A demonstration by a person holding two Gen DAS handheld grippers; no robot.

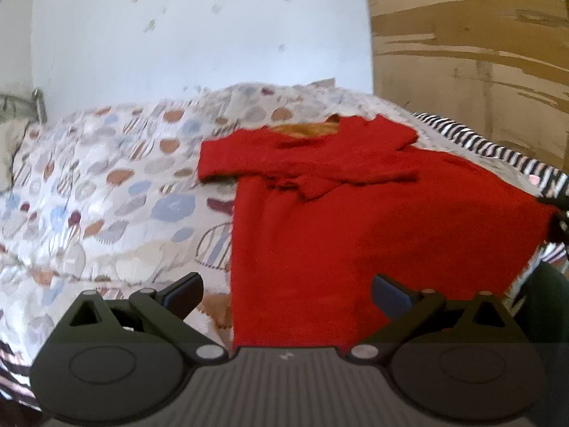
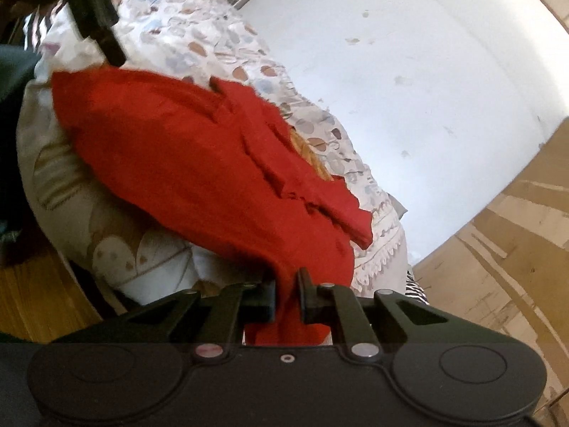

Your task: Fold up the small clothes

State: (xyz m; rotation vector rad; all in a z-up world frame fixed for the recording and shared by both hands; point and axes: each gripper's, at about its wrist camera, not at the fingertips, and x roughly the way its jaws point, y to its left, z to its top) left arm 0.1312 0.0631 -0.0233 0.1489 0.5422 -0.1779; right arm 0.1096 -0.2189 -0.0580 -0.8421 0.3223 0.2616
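Note:
A small red top [image 1: 355, 213] lies on the patterned bedcover [image 1: 106, 185], both sleeves crossed over its chest and an orange lining showing at the neck. My left gripper [image 1: 288, 291] hovers open over the top's near hem, with nothing between its fingers. In the right wrist view my right gripper [image 2: 287, 291] is shut on a bunched edge of the red top [image 2: 185, 163], and the cloth rises toward it off the bed. That same gripper shows as a dark shape [image 1: 560, 213] at the top's right corner. The left gripper's body [image 2: 96, 14] appears dark at the upper left.
A white wall [image 1: 199, 28] stands behind the bed, and a brown board [image 1: 469, 53] to the right. Striped black-and-white fabric [image 1: 498, 149] lies along the bed's right edge. A metal bed rail [image 1: 39, 103] is at the far left. Wooden floor [image 2: 39, 295] shows below the bed.

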